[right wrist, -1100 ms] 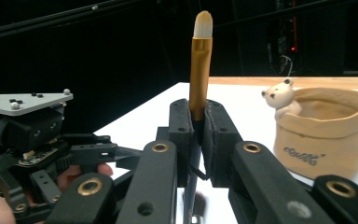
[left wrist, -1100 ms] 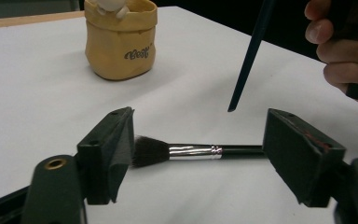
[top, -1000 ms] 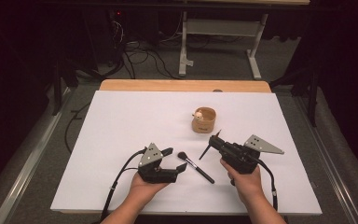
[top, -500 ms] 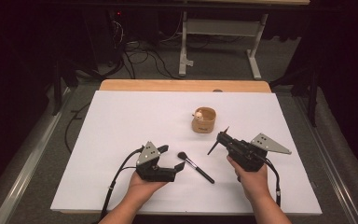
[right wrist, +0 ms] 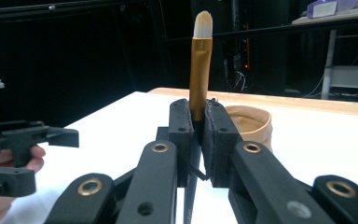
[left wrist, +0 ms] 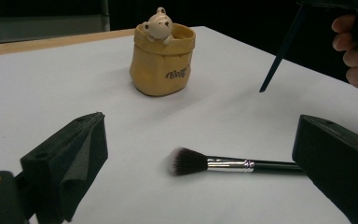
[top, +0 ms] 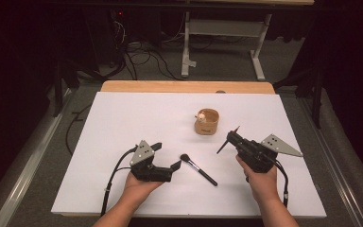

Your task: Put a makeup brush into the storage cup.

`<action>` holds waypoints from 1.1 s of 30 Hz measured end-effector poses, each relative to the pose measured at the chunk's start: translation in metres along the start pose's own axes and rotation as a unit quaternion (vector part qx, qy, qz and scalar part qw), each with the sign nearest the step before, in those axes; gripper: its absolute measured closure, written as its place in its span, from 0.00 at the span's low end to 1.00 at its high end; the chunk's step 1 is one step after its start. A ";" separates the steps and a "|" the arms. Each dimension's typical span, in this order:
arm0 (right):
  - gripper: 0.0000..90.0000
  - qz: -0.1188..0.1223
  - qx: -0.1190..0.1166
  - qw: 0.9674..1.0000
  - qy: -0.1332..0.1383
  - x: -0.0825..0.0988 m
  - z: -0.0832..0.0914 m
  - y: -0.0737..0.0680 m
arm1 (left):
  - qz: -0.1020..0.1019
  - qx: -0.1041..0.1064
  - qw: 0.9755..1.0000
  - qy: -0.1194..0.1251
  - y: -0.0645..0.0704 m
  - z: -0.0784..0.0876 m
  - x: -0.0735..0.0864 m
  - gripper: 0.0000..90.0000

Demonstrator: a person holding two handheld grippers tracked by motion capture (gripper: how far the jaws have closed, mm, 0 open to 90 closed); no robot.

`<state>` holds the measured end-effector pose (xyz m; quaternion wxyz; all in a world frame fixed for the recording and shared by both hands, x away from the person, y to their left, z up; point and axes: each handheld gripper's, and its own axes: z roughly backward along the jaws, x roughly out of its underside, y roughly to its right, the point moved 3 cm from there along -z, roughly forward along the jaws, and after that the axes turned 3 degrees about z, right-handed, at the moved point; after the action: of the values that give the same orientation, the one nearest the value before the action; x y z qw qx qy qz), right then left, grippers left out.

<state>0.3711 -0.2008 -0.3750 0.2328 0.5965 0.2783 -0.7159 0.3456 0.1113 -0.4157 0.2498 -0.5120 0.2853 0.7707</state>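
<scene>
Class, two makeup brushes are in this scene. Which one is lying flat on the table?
The black-handled brush with the dark fluffy head, beside the open left hand-held gripper. The gold-ferruled brush is clamped in the right hand-held gripper.

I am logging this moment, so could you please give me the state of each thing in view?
Left gripper: open, its jaws have just been opening, nothing between the pads.
Right gripper: shut on the gold-handled brush.
Gold-handled brush: held upright.
Black makeup brush: lying flat on the table.
Bear pot: upright.
</scene>
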 end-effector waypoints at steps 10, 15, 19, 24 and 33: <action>0.95 0.010 0.015 1.000 0.008 -0.004 0.002 0.004 | -0.003 -0.020 1.000 -0.001 -0.014 0.019 0.008 0.00; 0.95 0.014 0.024 1.000 0.007 -0.007 0.001 0.005 | 0.002 -0.014 1.000 -0.001 -0.013 0.020 0.014 0.00; 0.95 0.022 0.028 0.999 0.001 -0.009 -0.004 0.004 | 0.010 0.001 1.000 -0.001 -0.012 0.022 0.014 0.00; 0.95 0.025 0.031 0.999 -0.003 -0.012 -0.010 0.005 | -0.002 -0.001 1.000 -0.004 -0.010 0.023 0.016 0.00; 0.95 0.029 0.046 0.998 -0.012 -0.018 -0.019 0.012 | -0.009 0.000 1.000 -0.001 -0.009 0.023 0.015 0.01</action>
<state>0.3962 -0.1966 -0.3612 0.2291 0.6052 0.2253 -0.7283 0.3312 0.1356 -0.4243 0.2573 -0.5135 0.2808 0.7689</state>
